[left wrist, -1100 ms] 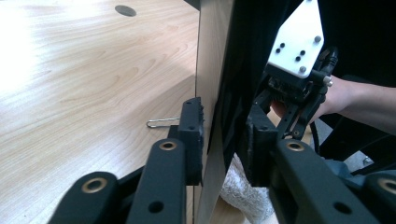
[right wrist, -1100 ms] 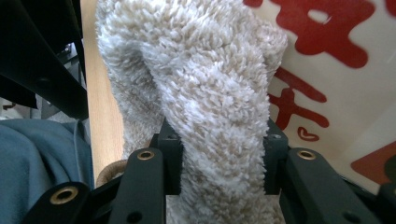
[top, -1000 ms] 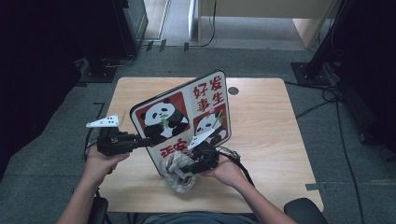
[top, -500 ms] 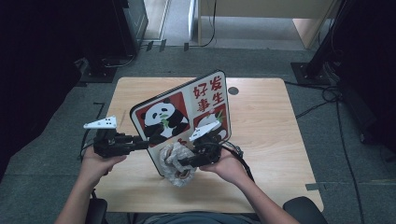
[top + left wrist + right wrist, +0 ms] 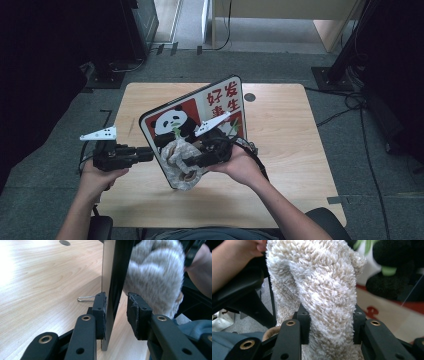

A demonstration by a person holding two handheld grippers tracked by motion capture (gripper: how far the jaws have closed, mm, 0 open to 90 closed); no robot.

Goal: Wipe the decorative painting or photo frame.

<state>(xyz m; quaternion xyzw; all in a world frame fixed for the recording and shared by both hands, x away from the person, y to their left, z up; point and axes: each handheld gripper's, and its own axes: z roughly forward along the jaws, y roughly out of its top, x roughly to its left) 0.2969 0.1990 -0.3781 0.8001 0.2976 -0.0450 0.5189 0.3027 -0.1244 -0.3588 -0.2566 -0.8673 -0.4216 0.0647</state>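
A panda board (image 5: 220, 105) with red Chinese characters stands tilted on one corner on the wooden table (image 5: 290, 165). My left gripper (image 5: 150, 152) is shut on its left edge. In the left gripper view the gripper (image 5: 116, 312) has one pad flat on the board's (image 5: 108, 270) pale face and the other close against its dark back. My right gripper (image 5: 192, 161) is shut on a fluffy beige cloth (image 5: 179, 160) and presses it against the lower part of the printed face. The cloth (image 5: 324, 290) bulges between the right gripper's (image 5: 330, 322) jaws, with the panda print (image 5: 387, 305) behind it.
A round cable hole (image 5: 249, 97) sits in the table behind the board. A thin wire clip (image 5: 85, 299) lies on the wood beside the board's edge. Cables (image 5: 350, 100) run over the floor at the right, and dark equipment (image 5: 145, 20) stands beyond the table.
The right gripper has carried the cloth up and to the left across the board's face. The left gripper has stayed at the board's edge, shifting only slightly.
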